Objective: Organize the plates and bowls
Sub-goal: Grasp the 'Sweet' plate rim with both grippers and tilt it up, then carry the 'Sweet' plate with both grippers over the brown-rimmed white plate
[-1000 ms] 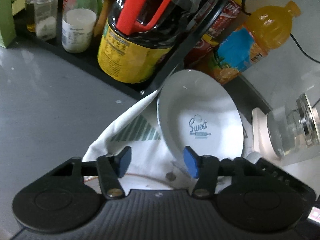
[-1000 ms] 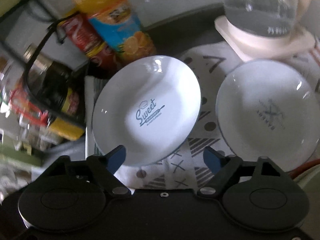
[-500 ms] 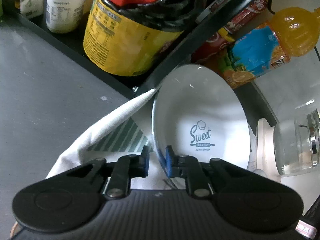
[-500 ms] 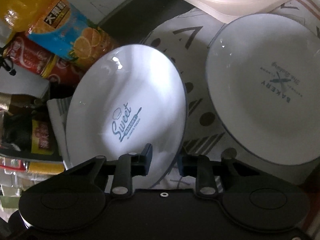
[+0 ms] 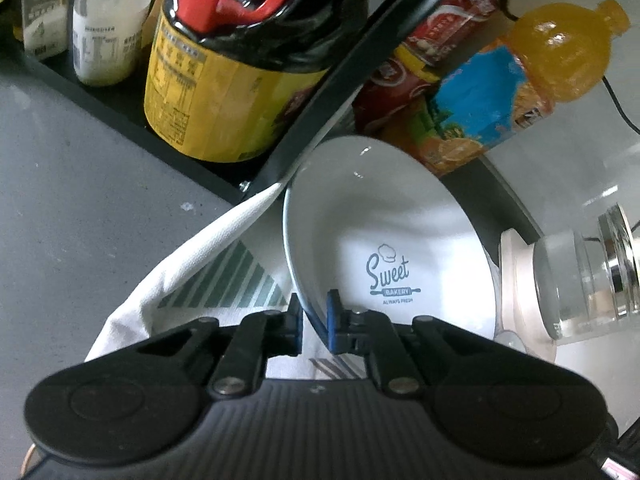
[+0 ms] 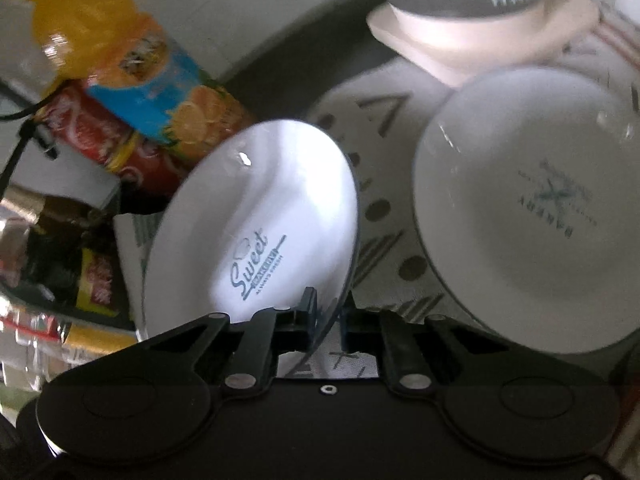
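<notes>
- Left gripper [image 5: 313, 323], bottom centre of the left wrist view: black body, blue pads, jaws just closed to a narrow gap, pinching the near left rim of the "Sweet" plate [image 5: 386, 248].
- Right gripper [image 6: 325, 319], bottom centre of the right wrist view: jaws also just closed, clamped on the lower right rim of the same "Sweet" plate [image 6: 256, 236], rim edge visible between the pads.
- "Sweet" plate: white, blue-grey thin rim, blue logo inside; tilted in both views, centre of each frame, over the patterned cloth [image 5: 224, 276].
- Patterned cloth [image 6: 380, 216]: white with grey stripes, dots and triangles; lying under both plates, bunched up at the left edge in the left wrist view.
- Second plate [image 6: 532, 208], right side of the right wrist view: white, "Bakery" print seen upside down, on the cloth, apart from the held plate.
- Glass jar on a cream base [image 5: 576, 280], right edge of the left wrist view; same jar [image 6: 472, 12] blurred at upper right of the right wrist view.
- Orange drink bottle [image 5: 520, 80] lying on its side, upper right; red can [image 5: 436, 36] just beside it.
- Black rack bar [image 5: 360, 76] crossing diagonally, upper centre.
- Dark bottle with yellow label [image 5: 216, 88] and red handle, upper centre-left, on the rack.
- White bottle [image 5: 108, 36], upper left.
- Grey counter [image 5: 80, 220], left side.
</notes>
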`<state>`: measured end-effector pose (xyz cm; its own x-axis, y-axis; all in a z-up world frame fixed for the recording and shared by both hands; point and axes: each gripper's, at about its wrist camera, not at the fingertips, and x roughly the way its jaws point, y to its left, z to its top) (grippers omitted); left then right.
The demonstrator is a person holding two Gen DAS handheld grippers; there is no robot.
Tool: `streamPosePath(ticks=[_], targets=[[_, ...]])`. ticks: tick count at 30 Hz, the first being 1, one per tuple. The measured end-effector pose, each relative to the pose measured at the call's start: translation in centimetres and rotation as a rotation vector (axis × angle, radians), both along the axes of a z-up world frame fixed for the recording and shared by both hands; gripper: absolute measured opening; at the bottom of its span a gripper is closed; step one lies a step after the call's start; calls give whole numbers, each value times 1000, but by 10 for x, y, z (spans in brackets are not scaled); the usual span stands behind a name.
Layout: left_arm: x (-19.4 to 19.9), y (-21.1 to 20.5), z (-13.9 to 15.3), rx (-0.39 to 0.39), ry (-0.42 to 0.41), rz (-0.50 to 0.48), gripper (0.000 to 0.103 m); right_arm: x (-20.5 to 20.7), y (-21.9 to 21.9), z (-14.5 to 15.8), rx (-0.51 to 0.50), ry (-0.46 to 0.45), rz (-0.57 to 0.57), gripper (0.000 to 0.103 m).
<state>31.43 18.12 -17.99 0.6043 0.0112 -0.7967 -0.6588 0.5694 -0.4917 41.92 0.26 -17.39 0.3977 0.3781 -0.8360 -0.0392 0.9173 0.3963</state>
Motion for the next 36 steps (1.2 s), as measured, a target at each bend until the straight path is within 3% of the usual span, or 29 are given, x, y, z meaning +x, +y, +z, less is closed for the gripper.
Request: streamPosePath(ticks=[15, 27, 36], targets=[[-28, -21, 24, 36, -20, -49, 10, -35, -8, 25, -55, -52, -6, 12], [-81, -30, 43, 61, -38, -14, 11, -79, -6, 56, -42, -115, 40, 13], [-125, -39, 45, 76, -32, -7, 11, -121, -4, 63, -54, -134, 87, 13]])
